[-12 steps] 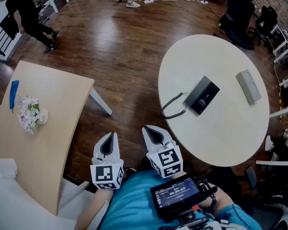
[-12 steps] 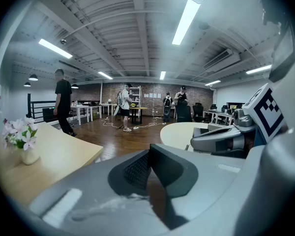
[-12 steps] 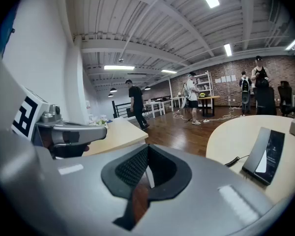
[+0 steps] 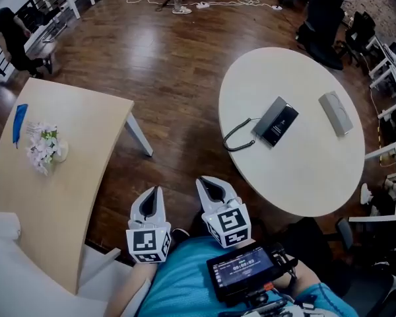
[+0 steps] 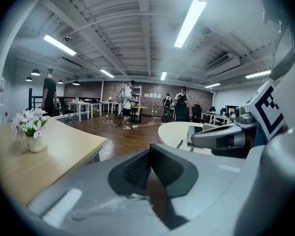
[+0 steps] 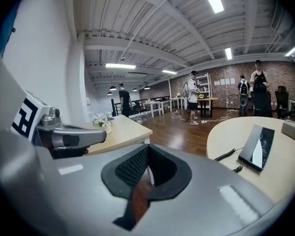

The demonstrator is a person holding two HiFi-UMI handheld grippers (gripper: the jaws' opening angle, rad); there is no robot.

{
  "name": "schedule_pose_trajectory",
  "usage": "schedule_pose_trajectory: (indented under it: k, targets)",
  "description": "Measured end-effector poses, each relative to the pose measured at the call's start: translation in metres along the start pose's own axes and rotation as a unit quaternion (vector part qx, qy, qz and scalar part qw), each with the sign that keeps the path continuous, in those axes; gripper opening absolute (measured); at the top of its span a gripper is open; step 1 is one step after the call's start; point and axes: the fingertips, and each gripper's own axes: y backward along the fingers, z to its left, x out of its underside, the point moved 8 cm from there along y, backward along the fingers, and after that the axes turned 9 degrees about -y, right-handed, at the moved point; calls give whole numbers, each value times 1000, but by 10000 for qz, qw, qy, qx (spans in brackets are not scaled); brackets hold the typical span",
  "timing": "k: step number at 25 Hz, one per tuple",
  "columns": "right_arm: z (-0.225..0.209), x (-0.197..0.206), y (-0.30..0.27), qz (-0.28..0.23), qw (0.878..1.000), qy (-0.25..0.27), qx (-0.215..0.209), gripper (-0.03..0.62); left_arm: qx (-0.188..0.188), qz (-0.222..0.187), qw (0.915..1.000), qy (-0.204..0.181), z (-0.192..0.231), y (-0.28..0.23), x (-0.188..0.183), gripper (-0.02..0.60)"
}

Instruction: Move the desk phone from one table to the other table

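Tongs on both sides are closed and empty. The left tongs (image 4: 156, 193) and right tongs (image 4: 207, 183) sit side by side near 6 o'clock in the head view, each tipped a little downward over the wooden floor (image 4: 165, 78). In each gripper view the 2 jaws meet along 1 seam with nothing caught between them.

The desk phone (image 4: 276, 121) lies flat on the round worktop (image 4: 303, 177), toward 2 o'clock from the right tongs and well apart from both tongs. Its black coiled cord (image 4: 235, 139) trails from the phone's 8 o'clock side toward the worktop's rim. A grey oblong item (image 4: 335, 113) rests at 3 o'clock of the phone, not touching it.

The pale wood worktop (image 4: 79, 170) stands at 9 o'clock, with a strip of floor between it and the round one. It carries a small pot of pale flowers (image 4: 45, 149) and, at 11 o'clock of the pot, a blue item (image 4: 20, 124) too small to identify.

A small screen (image 4: 243, 268) sits at the person's chest, at 5 o'clock of the right tongs.
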Motion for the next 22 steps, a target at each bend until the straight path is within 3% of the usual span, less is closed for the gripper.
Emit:
schedule_pose_trajectory:
  k: [5, 13, 22]
  targets:
    - [-21, -6, 7, -156, 9988, -221, 409, -8, 298, -95, 9994, -141, -7, -20, -16, 14]
    - [-85, -38, -1, -586, 9922, -561, 945, -8, 804, -260, 9950, -524, -25, -96, -61, 14]
    - [-167, -56, -8, -687, 9869, -731, 1262, -8, 1188, -258, 9899, -723, -65, -188, -93, 14]
